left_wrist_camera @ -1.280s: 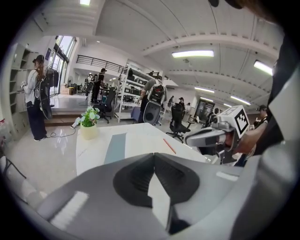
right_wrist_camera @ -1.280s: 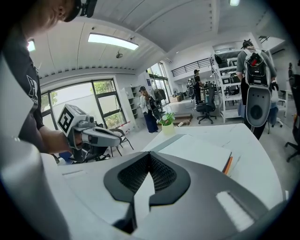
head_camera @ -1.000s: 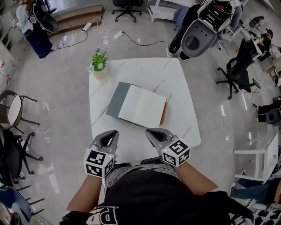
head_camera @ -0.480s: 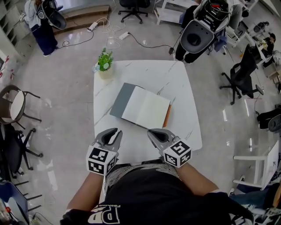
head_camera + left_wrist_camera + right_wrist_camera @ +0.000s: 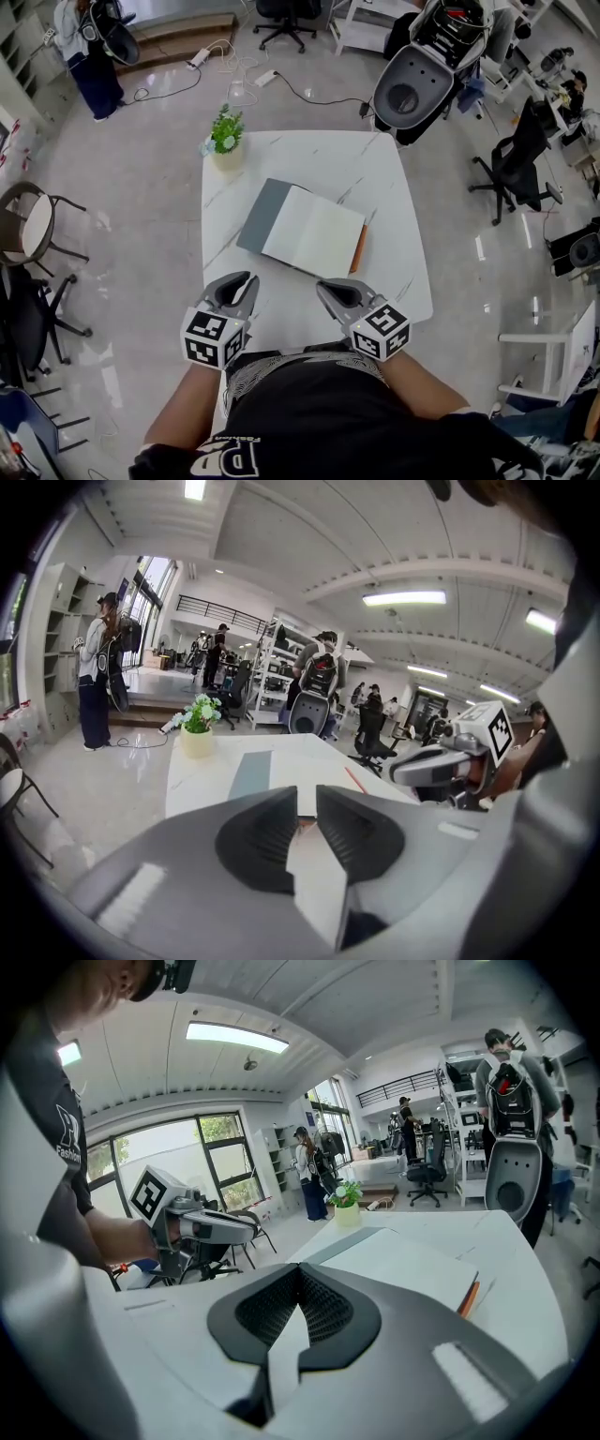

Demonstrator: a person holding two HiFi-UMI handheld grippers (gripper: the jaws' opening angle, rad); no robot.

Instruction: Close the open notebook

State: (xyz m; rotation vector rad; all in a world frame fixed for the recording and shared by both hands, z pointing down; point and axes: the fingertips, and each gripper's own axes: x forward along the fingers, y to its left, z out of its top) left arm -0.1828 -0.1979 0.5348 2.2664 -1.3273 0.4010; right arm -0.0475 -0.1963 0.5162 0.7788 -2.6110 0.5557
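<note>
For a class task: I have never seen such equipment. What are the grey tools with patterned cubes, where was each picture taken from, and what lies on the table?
A person holds a two-jawed hand-held gripper in each hand; the cubes belong to them. One picture looks down from the person's head; the other two look along each tool's jaws. On the white table lie an open notebook and a potted plant. The left hand-held gripper is open, the right hand-held gripper shut; both empty.

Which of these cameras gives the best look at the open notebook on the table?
The head view: it sees the whole notebook from above, grey cover and white pages. The left and right gripper views catch it at a low, flat angle, partly hidden behind their own jaws.
</note>
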